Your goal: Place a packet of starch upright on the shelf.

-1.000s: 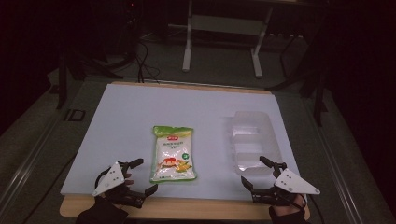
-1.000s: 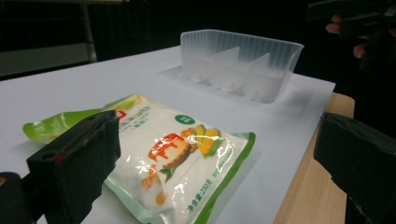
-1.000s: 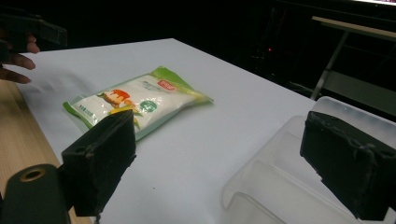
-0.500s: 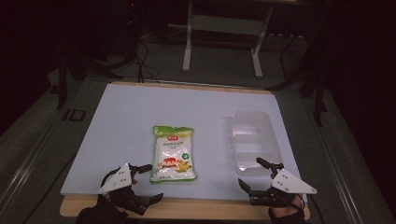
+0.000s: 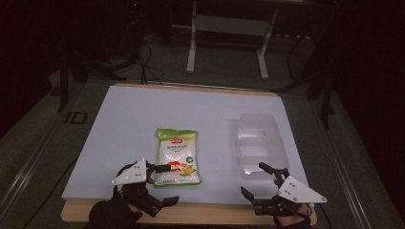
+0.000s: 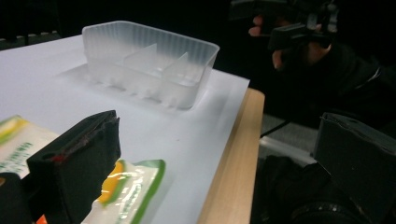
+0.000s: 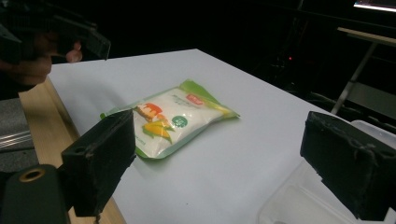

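A green and white snack bag [image 5: 176,157] lies flat on the white sheet [image 5: 143,119], near the front middle. To its right stands a clear plastic tray [image 5: 260,145] with dividers and nothing in it. My left gripper [image 5: 171,183] is open at the bag's near left corner, one jaw over the bag's edge and the other over the table's front edge. In the left gripper view the bag [image 6: 126,191] lies beside the left jaw, with the tray [image 6: 149,65] beyond. My right gripper [image 5: 253,179] is open just in front of the tray and holds nothing. The right gripper view shows the bag [image 7: 175,116] ahead.
The wooden table edge [image 5: 215,210] runs along the front under both grippers. A metal stand [image 5: 227,33] and cables lie on the dark floor behind the table. The white sheet's far half is bare.
My left gripper has moved right and forward to the bag's near corner. The right gripper has barely shifted. Bag and tray have not moved.
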A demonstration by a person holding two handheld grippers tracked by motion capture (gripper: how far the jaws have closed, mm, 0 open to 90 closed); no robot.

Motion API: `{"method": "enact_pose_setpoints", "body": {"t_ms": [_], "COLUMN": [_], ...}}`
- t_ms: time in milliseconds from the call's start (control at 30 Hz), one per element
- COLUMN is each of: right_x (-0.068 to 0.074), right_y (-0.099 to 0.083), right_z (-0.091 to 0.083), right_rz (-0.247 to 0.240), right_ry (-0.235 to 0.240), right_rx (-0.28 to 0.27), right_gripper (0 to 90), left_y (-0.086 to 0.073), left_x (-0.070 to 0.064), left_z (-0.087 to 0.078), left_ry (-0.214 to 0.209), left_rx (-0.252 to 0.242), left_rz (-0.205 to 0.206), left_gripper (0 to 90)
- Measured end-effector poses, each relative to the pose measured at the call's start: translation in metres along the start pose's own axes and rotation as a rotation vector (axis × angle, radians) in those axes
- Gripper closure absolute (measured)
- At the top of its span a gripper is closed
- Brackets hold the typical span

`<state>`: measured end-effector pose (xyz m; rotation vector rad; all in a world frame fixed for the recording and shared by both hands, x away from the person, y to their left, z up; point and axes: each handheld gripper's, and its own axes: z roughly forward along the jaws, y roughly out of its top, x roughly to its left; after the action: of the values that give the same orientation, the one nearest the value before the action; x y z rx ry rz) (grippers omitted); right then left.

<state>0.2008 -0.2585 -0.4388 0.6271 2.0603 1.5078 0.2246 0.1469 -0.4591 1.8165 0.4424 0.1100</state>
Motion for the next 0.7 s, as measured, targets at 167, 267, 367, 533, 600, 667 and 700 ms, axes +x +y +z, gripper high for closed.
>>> {"method": "enact_pose_setpoints", "body": {"t_ms": [167,267,367,533,600,667,700], "right_x": [0.000,0.000,0.001,0.000,0.000,0.001,0.001], "right_y": [0.000,0.000,0.000,0.000,0.000,-0.001,-0.001], "right_z": [0.000,0.000,0.000,0.000,0.001,0.001,0.001], "right_rz": [0.005,0.000,-0.002,-0.005,-0.007,-0.007,-0.008], "right_ry": [0.005,0.005,0.005,0.007,0.006,0.006,0.007], "right_rx": [-0.010,-0.011,-0.012,-0.018,-0.015,-0.015,-0.014], "right_gripper": [10.1,10.1,10.1,10.1,10.1,10.1,10.1], "left_y": [0.015,0.023,0.029,0.036,0.038,0.039,0.039], "left_x": [0.013,0.021,0.030,0.044,0.057,0.068,0.073], "left_z": [-0.004,-0.007,-0.009,-0.008,-0.008,-0.007,-0.007], "left_ry": [0.053,0.087,0.116,0.158,0.211,0.236,0.246], "left_rx": [0.032,0.032,0.031,0.035,0.018,0.011,0.007], "left_rz": [0.029,0.028,0.019,-0.009,-0.029,-0.054,-0.061], "left_gripper": [1.1,1.1,1.2,1.2,2.2,2.2,2.2]}}
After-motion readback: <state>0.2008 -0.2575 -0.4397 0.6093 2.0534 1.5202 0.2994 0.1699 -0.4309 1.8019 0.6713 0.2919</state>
